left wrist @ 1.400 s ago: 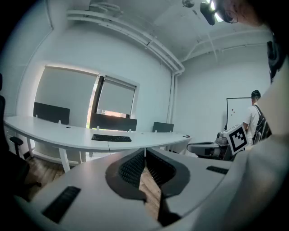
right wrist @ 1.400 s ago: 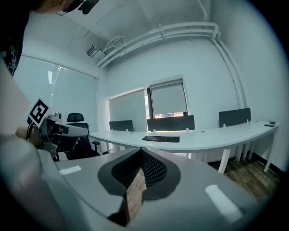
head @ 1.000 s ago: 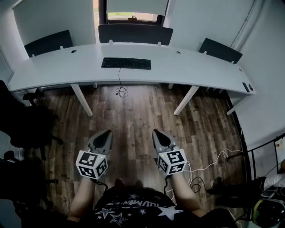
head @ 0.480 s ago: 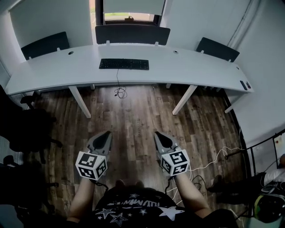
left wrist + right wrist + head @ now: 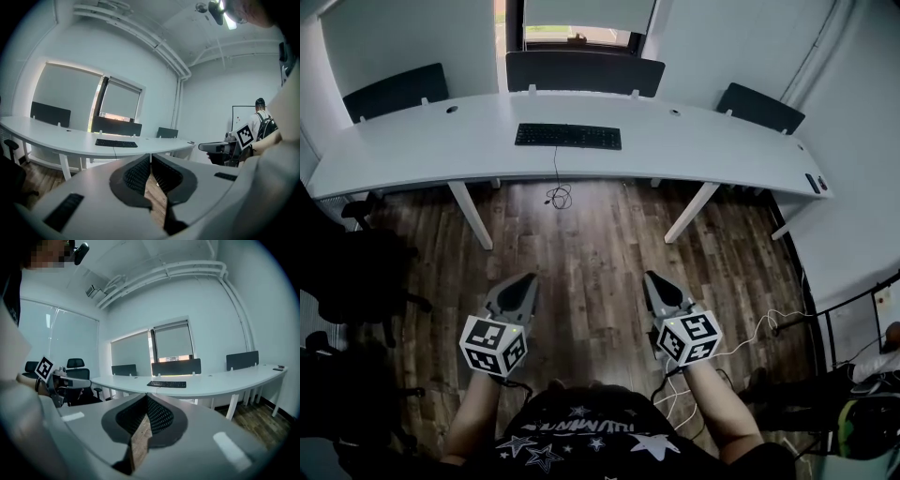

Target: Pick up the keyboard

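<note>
A black keyboard (image 5: 568,136) lies on the long white curved desk (image 5: 441,150), near its middle, with a cable hanging off the front edge. It also shows far ahead as the keyboard (image 5: 116,143) in the left gripper view and the keyboard (image 5: 167,384) in the right gripper view. My left gripper (image 5: 525,278) and right gripper (image 5: 652,277) are held low over the wooden floor, well short of the desk. Both are shut with nothing between the jaws; the tips of the left gripper (image 5: 150,154) and of the right gripper (image 5: 146,395) meet.
Dark divider panels (image 5: 584,71) stand along the desk's far edge. A black office chair (image 5: 347,272) sits at the left. Desk legs (image 5: 471,214) and a coiled cable (image 5: 558,196) are under the desk. White cables (image 5: 741,347) lie on the floor at the right.
The right gripper has shifted a little to the right and nearer in the head view. The head view has shifted slightly against the desk. Both grippers stay shut.
</note>
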{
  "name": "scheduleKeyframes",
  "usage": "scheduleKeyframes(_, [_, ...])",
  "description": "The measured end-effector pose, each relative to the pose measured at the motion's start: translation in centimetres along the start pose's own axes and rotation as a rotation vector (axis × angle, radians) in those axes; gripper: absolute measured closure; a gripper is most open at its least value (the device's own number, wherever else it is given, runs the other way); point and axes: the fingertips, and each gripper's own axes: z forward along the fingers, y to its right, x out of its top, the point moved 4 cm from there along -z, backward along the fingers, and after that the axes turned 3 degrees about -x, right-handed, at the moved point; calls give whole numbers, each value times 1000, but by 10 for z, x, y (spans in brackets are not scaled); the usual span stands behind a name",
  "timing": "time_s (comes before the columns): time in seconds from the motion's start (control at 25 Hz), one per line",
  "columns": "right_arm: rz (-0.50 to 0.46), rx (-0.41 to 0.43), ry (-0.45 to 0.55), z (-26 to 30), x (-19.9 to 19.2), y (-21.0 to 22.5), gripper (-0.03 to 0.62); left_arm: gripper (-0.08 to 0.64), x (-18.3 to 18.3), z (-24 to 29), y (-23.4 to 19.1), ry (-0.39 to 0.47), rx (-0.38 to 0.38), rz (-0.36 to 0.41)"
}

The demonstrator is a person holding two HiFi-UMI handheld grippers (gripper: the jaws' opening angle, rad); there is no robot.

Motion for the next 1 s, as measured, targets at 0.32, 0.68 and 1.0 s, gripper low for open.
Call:
scheduleKeyframes(0.32, [32,-83,67,29,4,-19,591,540,-2,-3,-45,4,17,-9])
scheduleKeyframes(0.68, [25,-70,45,83,-10,15,591,540,-15,34,-63,-42,46,-46])
scheduleKeyframes(1.0, [-2,23,14,161,4,70,589,540,7,116,-82,-53,80,-36])
